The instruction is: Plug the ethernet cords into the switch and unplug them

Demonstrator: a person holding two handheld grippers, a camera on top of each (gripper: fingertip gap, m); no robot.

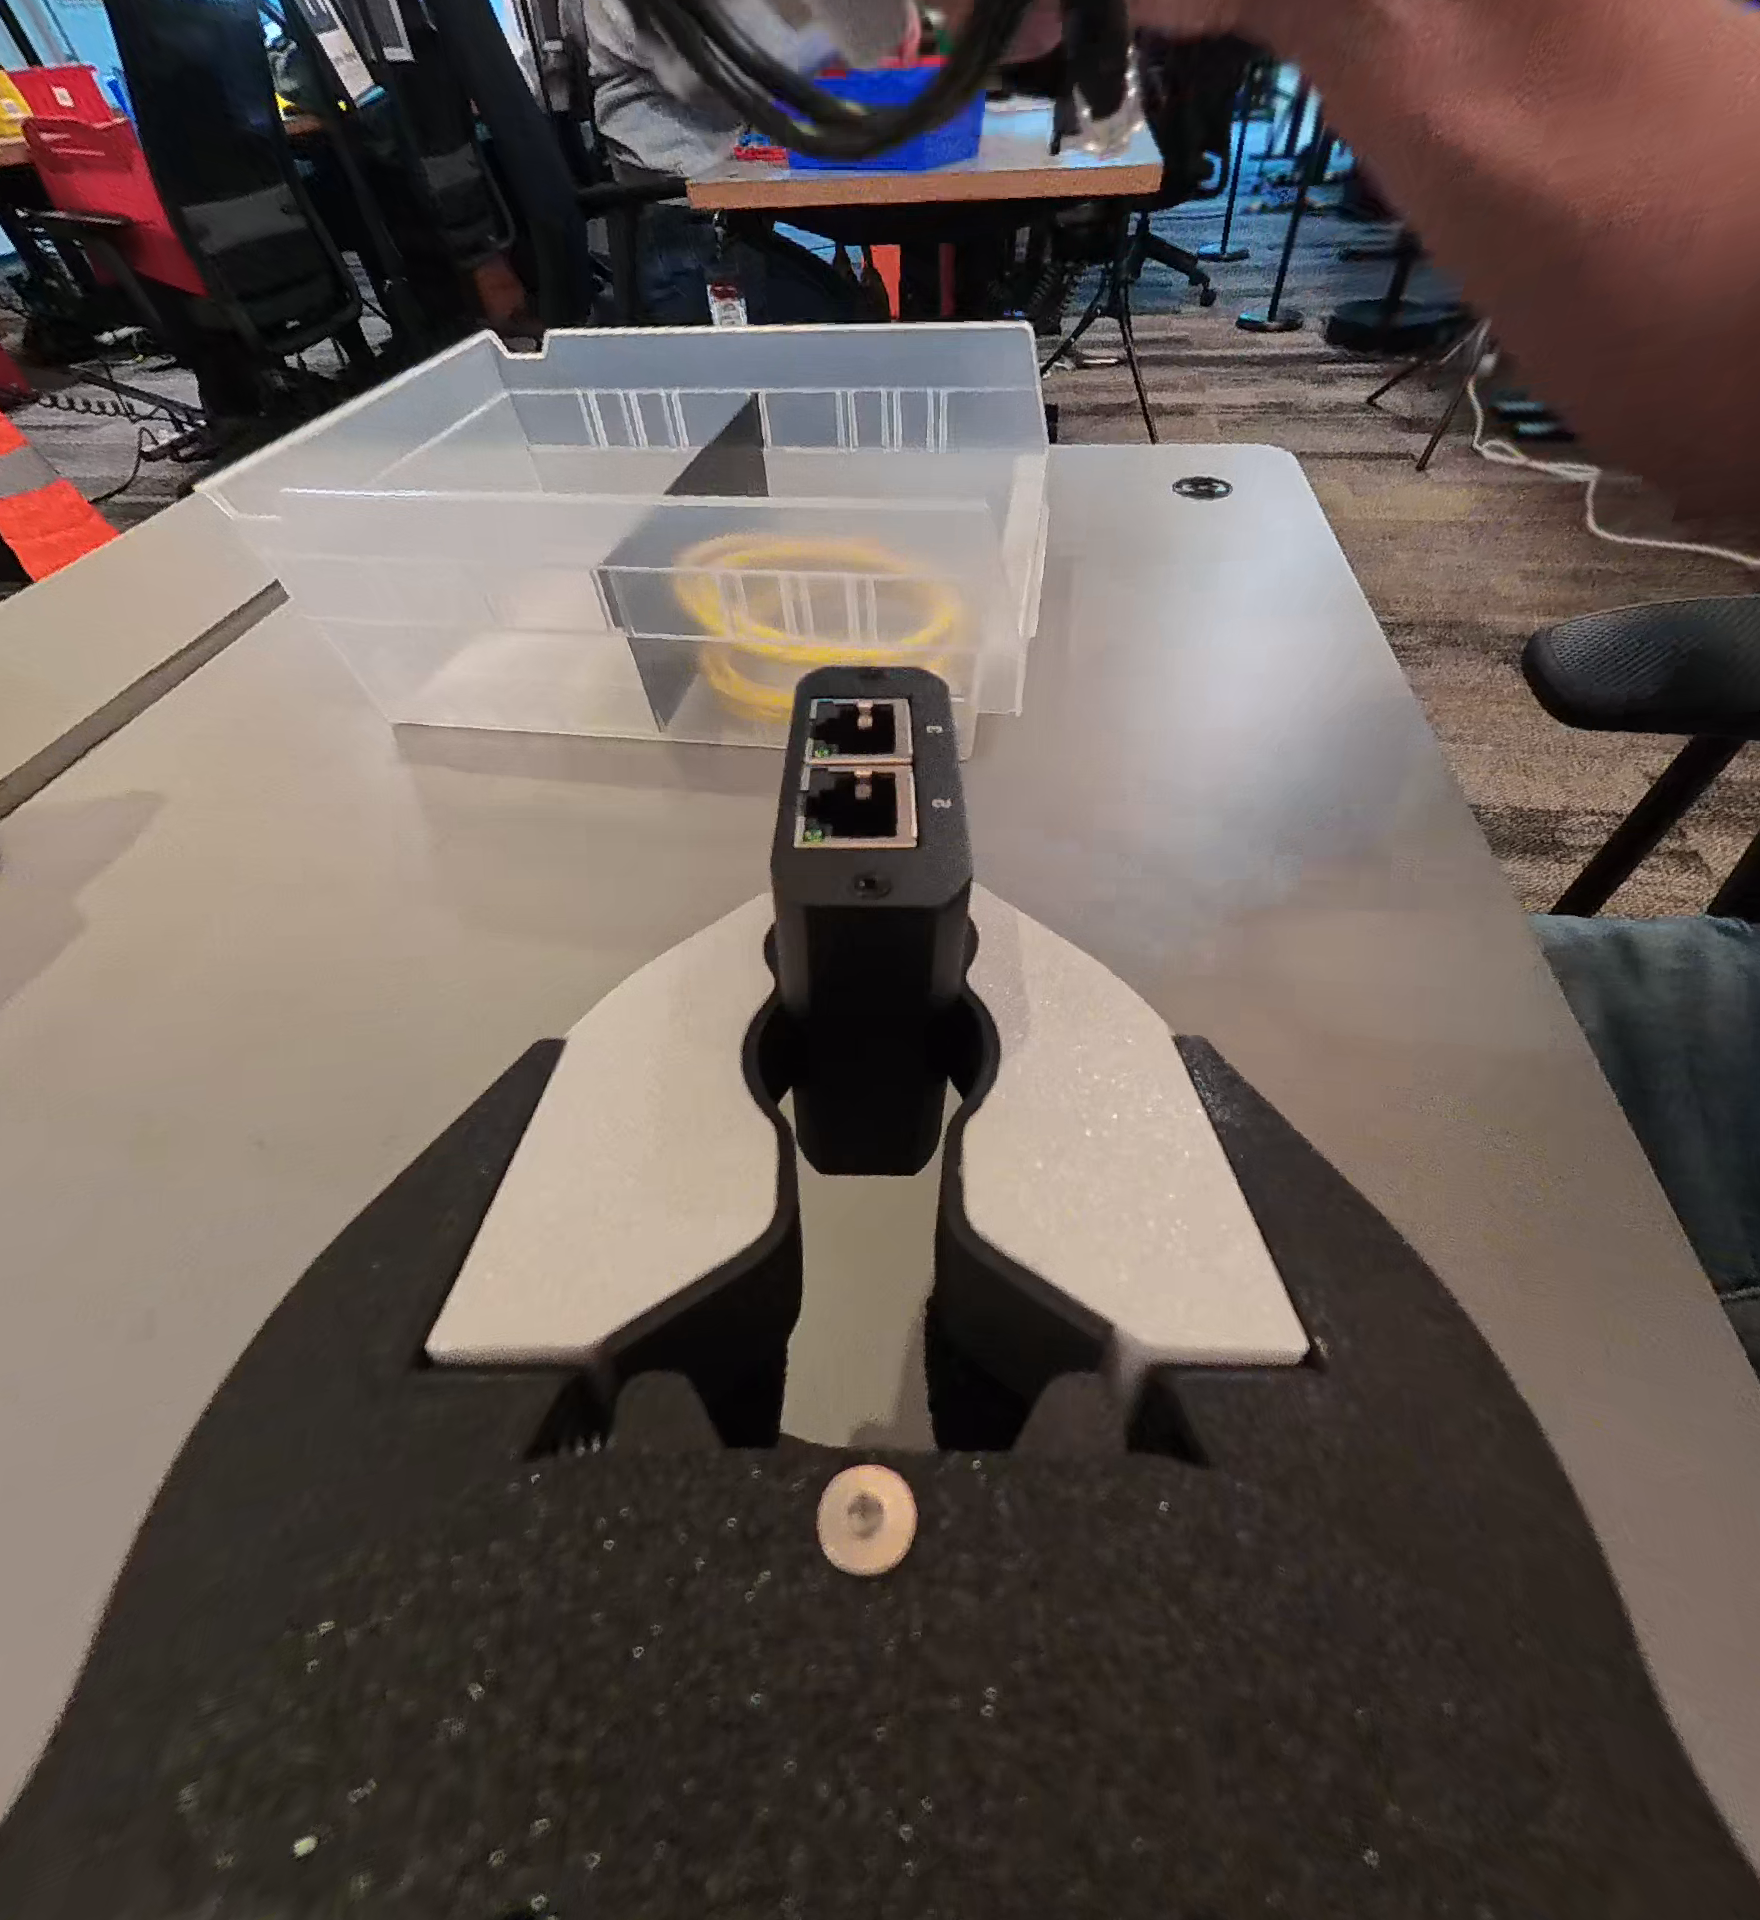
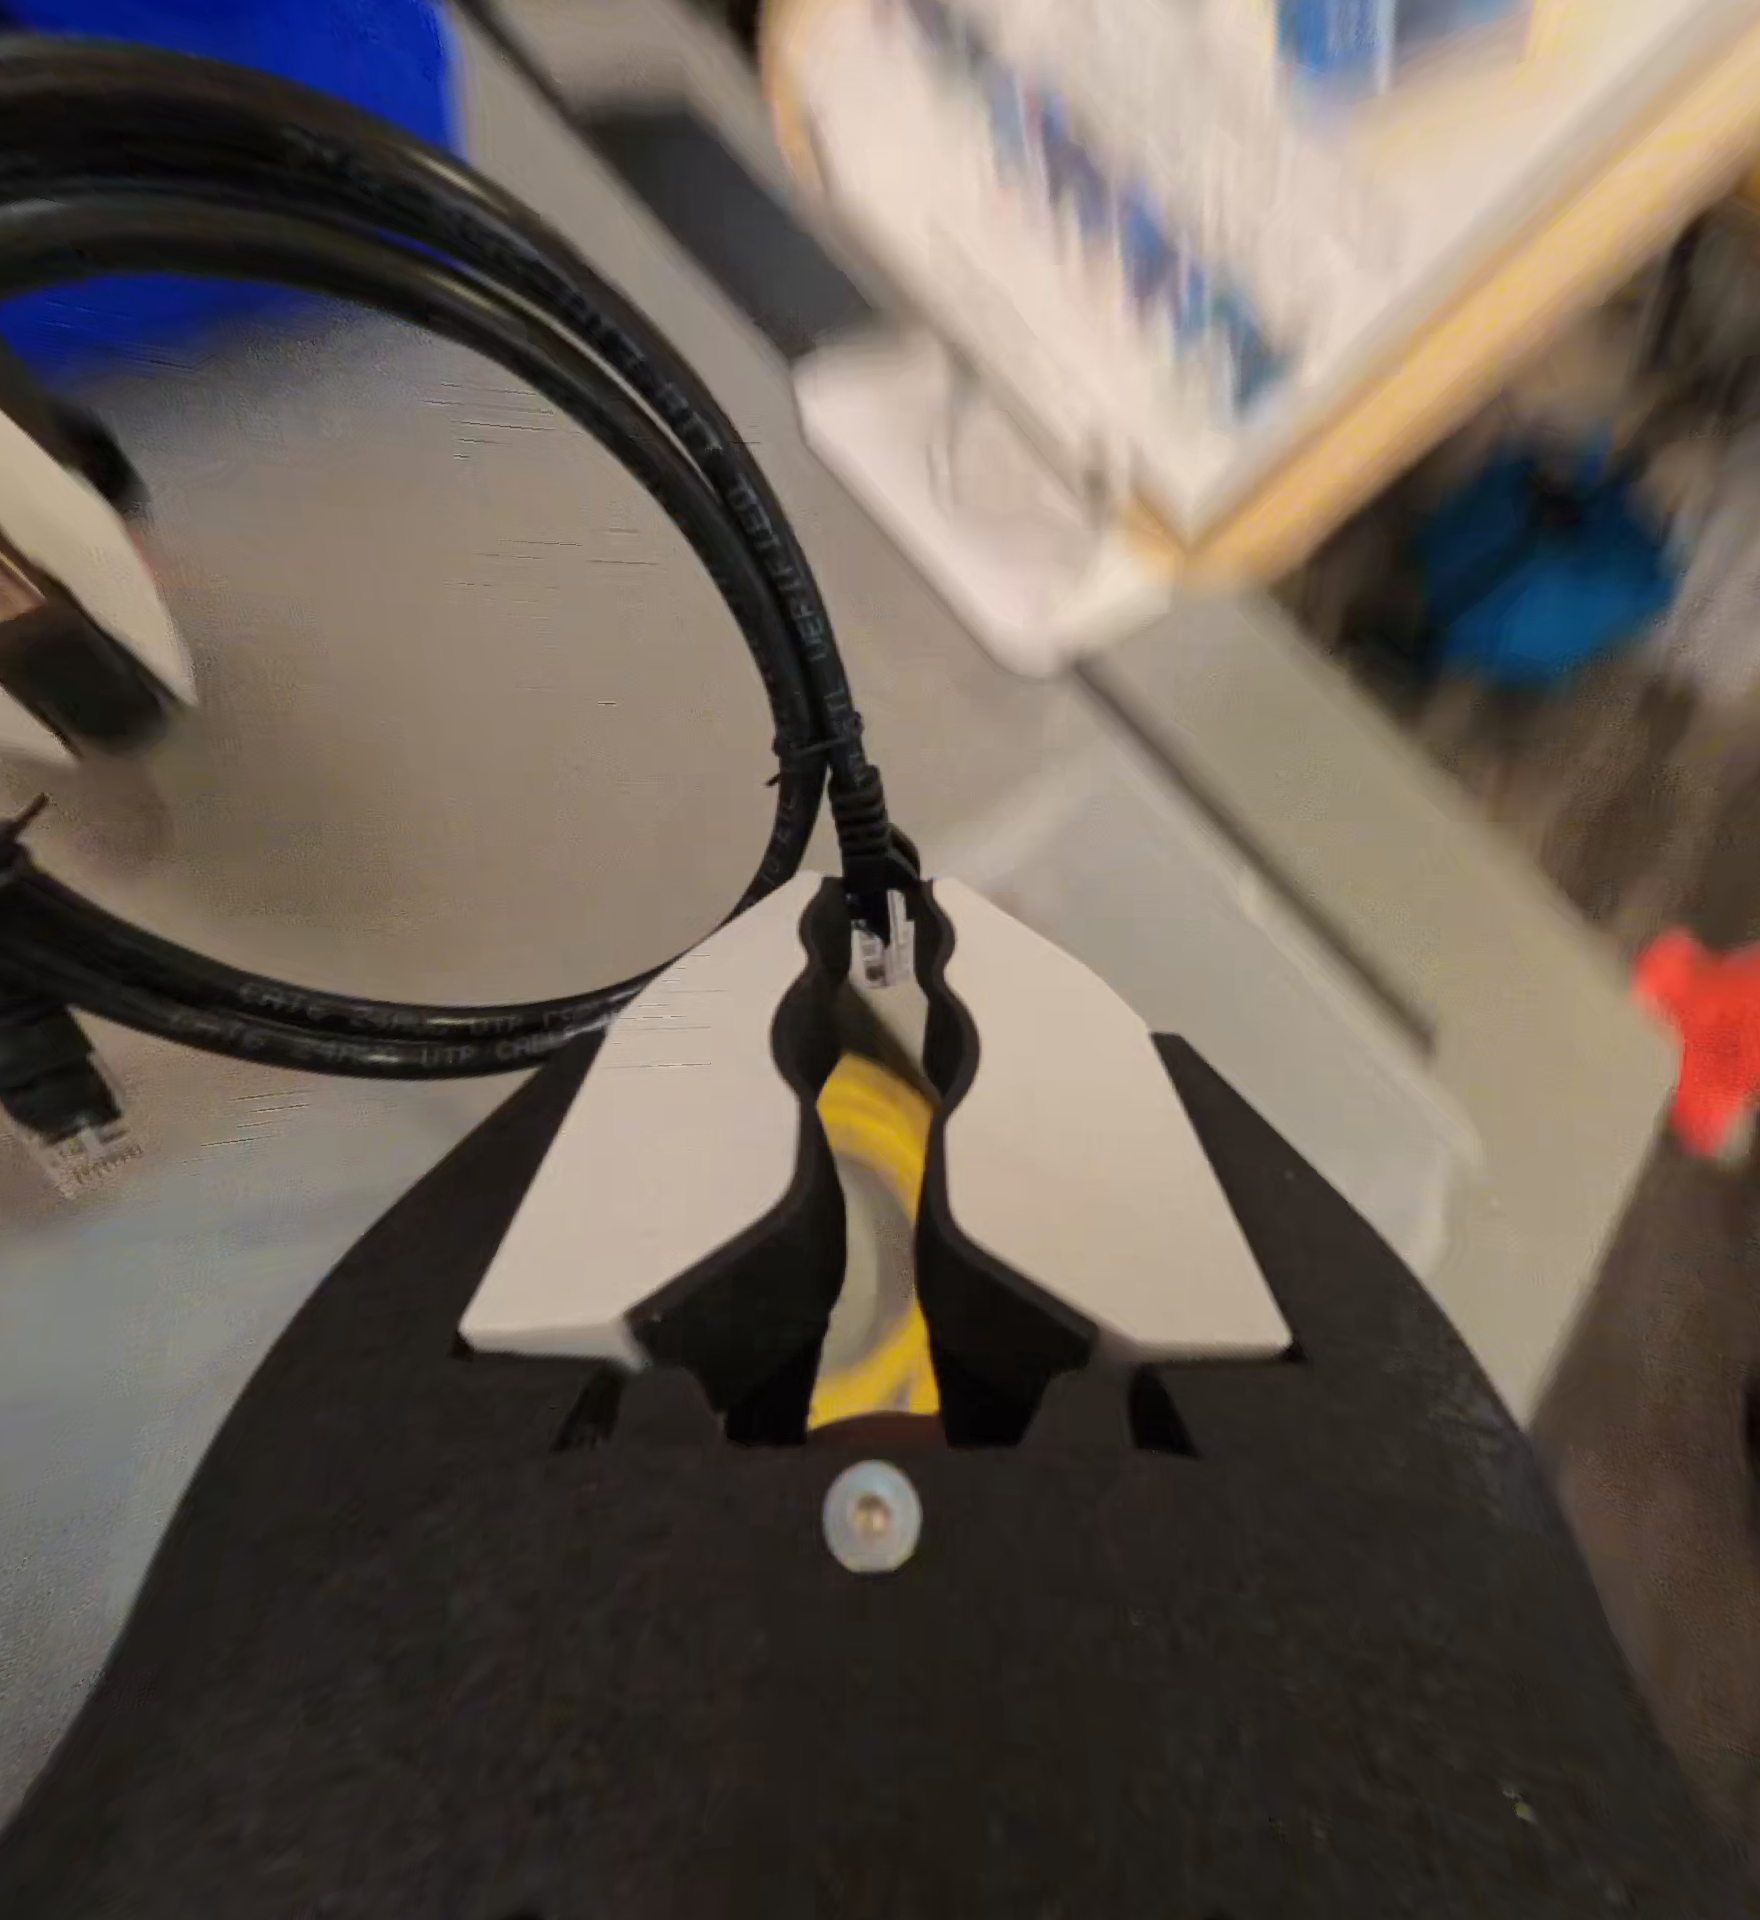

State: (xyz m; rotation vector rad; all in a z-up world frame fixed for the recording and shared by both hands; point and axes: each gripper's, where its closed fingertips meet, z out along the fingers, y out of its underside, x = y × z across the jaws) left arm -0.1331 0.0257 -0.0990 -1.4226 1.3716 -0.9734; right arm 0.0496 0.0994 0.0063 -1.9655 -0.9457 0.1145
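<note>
Left tongs (image 1: 868, 935) around switch (image 1: 860, 862), mid-table.

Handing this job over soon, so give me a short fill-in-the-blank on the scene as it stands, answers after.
1. The left gripper holds a black ____ with two empty ports.
2. The right gripper pinches the clear plug of a ____ cable.
3. The coiled cable in the clear bin is ____.
4. The bin sits on a ____ table.

Answers: switch; black; yellow; grey
</note>
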